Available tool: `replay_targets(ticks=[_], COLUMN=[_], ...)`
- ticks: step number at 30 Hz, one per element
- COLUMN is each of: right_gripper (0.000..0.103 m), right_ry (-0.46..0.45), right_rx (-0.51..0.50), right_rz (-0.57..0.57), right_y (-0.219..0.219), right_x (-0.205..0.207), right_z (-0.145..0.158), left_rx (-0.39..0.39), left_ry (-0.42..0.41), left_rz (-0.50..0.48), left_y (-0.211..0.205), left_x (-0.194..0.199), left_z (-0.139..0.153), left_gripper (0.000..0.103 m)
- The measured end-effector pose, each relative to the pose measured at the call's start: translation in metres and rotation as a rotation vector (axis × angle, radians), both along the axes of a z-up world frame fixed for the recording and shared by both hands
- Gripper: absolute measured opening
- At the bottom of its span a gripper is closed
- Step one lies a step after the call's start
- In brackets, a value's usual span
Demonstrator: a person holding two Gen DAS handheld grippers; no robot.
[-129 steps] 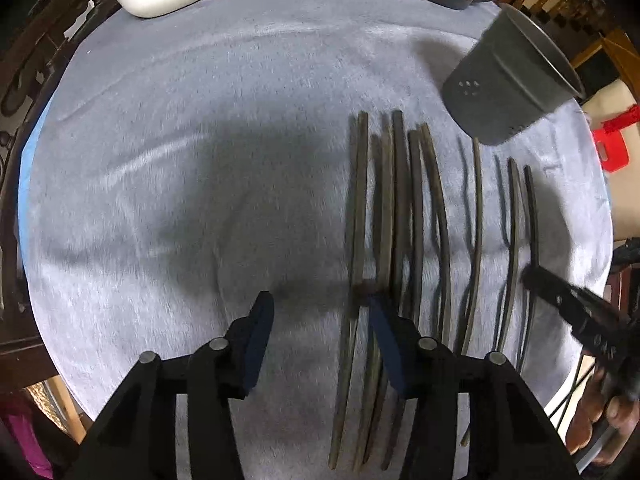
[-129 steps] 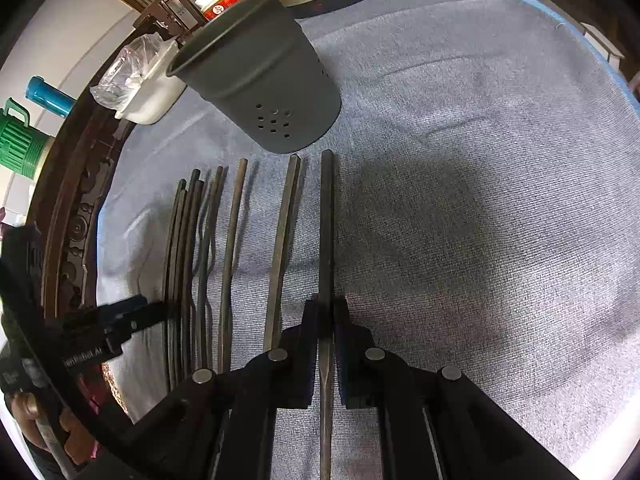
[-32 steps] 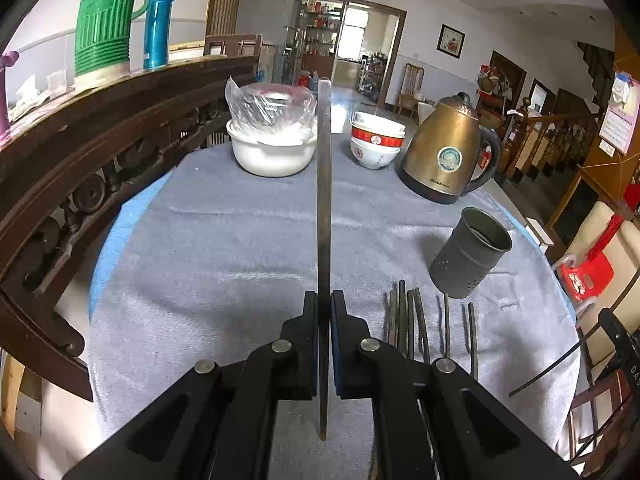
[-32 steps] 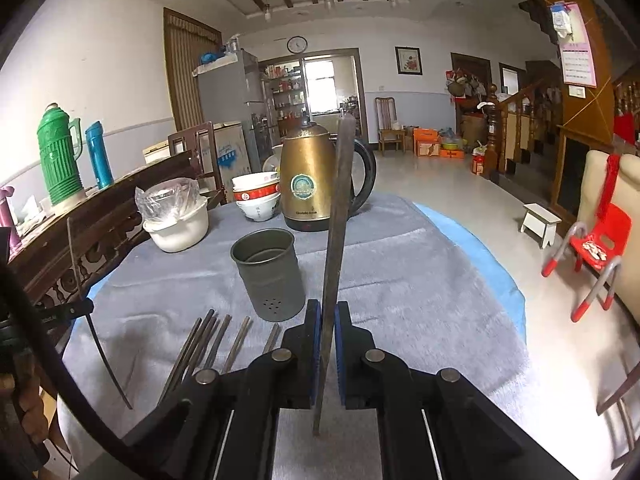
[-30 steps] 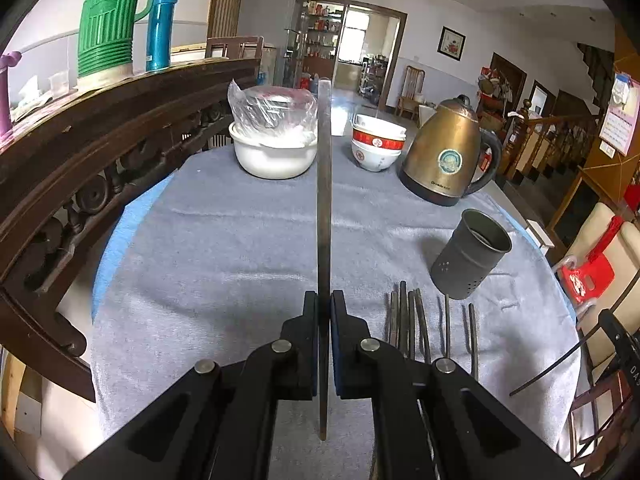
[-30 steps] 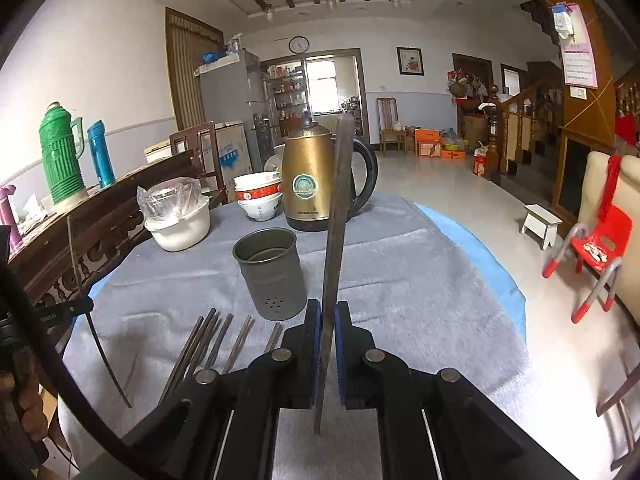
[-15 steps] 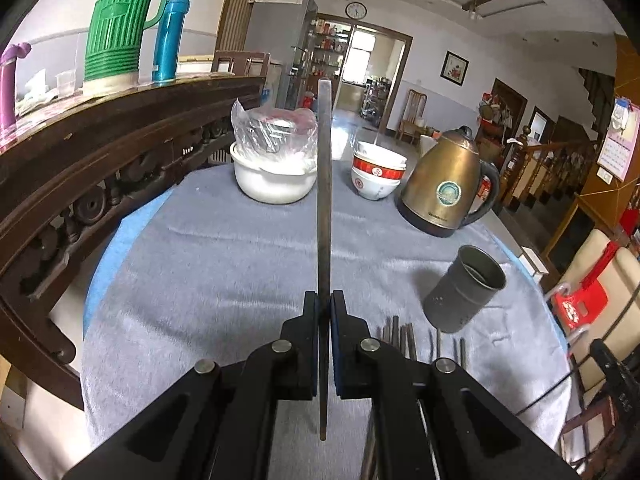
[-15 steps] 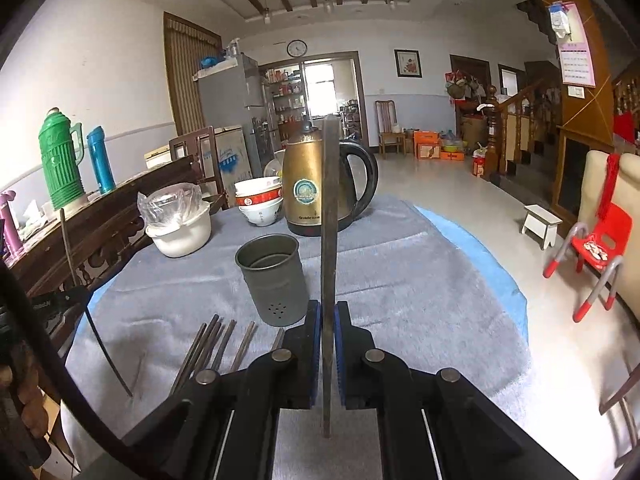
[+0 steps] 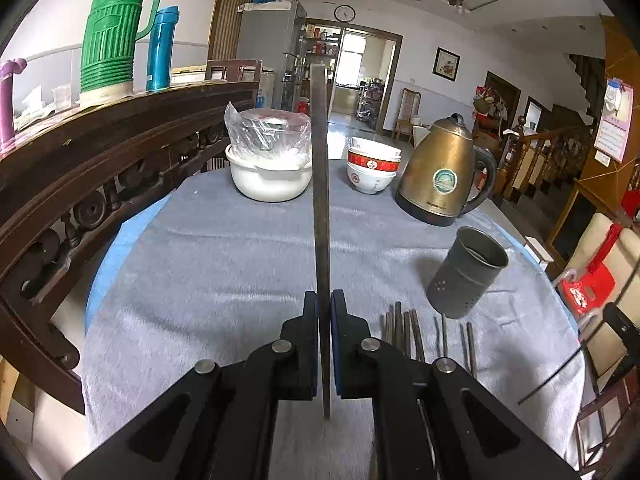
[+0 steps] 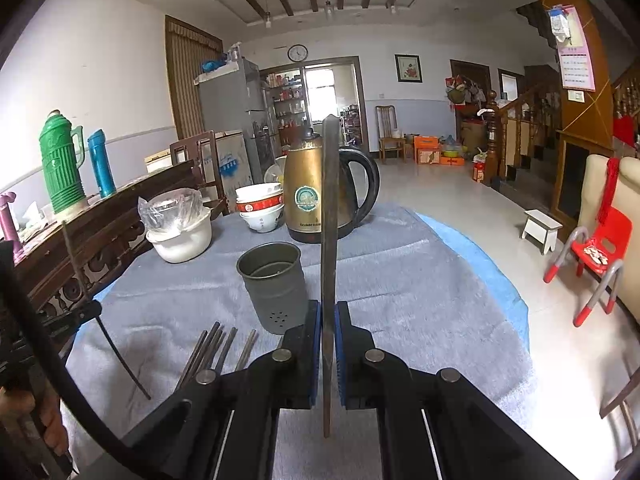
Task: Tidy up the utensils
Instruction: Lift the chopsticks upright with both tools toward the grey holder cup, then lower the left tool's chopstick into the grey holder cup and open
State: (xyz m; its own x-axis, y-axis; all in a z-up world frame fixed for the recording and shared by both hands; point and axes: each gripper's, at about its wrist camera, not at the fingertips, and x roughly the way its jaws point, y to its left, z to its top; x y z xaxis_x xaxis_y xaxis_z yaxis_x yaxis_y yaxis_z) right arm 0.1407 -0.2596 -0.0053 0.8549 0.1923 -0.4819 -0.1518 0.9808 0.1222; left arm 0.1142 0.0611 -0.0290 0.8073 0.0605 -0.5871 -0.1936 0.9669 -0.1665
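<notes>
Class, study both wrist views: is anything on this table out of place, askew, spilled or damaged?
Nothing is spilled or visibly damaged. The grey holder stands upright but empty, while loose chopsticks lie on the cloth beside it. The left gripper and right gripper each grip one chopstick, lifted.

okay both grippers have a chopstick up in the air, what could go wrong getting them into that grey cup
Each dark chopstick is pinched near its lower end, so it could pivot or slip in the left gripper or right gripper. The grey perforated metal cup stands loose on the grey tablecloth; a misaimed tip on its rim might tip it onto the dark chopsticks beside it.
</notes>
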Motion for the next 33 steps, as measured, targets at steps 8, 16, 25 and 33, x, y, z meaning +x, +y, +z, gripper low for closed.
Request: replay_targets(ticks=[8, 16, 25, 33], right_gripper=[0.007, 0.007, 0.007, 0.007], right_ry=[-0.004, -0.026, -0.108, -0.116], right_rx=[0.016, 0.128, 0.235, 0.289], right_rz=[-0.004, 0.003, 0.027, 0.031], right_y=[-0.004, -0.016, -0.014, 0.003], right_x=[0.001, 0.017, 0.058, 0.116], right_z=[0.004, 0.032, 0.077, 0.086], left_rx=[-0.037, -0.137, -0.241, -0.263], left_ry=[-0.015, -0.083, -0.169, -0.163], left_rz=[0.003, -0.032, -0.093, -0.094], left_y=[0.006, 0.006, -0.012, -0.049], left_x=[-0.007, 0.009, 0.057, 0.125], left_z=[0.01, 0.049, 0.1, 0.102], left_gripper=[0.006, 0.006, 0.006, 0.006])
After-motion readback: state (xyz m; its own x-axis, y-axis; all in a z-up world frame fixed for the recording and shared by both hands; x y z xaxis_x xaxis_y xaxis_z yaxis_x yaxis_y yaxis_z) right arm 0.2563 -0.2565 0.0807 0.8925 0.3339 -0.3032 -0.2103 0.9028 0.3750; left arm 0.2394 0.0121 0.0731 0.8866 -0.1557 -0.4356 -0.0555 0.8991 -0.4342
